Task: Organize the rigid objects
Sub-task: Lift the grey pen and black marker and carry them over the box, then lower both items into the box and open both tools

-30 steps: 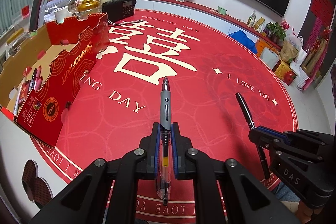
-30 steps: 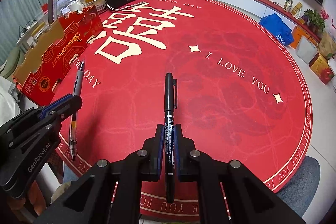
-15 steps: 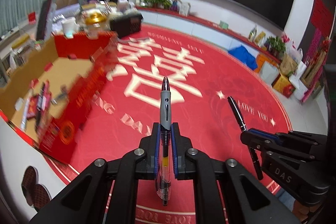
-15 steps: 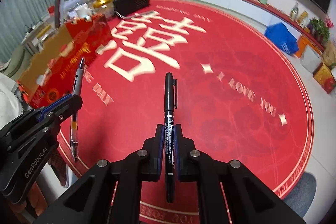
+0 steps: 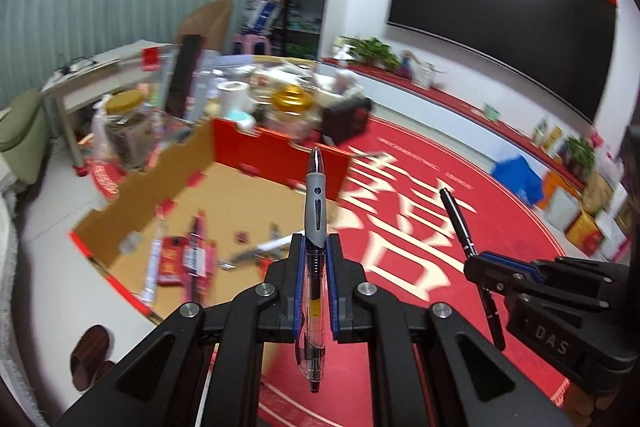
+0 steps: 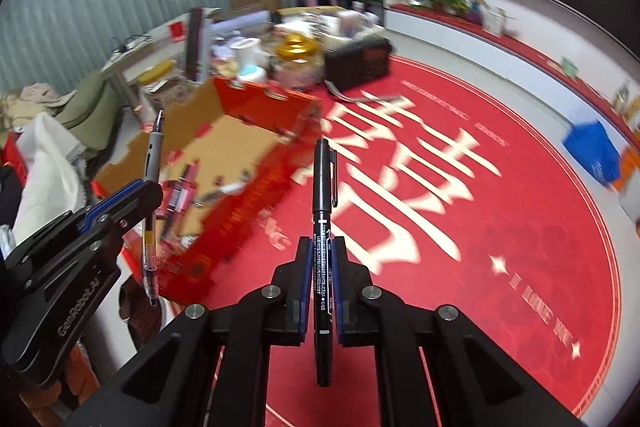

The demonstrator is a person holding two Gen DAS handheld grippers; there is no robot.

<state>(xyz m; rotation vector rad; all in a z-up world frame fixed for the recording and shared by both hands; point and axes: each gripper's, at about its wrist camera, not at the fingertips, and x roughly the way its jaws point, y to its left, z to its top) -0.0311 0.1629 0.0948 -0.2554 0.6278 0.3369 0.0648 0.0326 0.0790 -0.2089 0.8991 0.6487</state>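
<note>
Two grippers, left gripper point(image 5: 313, 279) fingers clamping one gel pen point(image 5: 315, 211); right gripper point(image 6: 322, 279) fingers clamping one black marker point(image 6: 321, 203)

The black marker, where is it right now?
The black marker is clamped upright in the right gripper, above the red mat; the open cardboard box lies ahead to its left. The left wrist view shows it at right.
</note>
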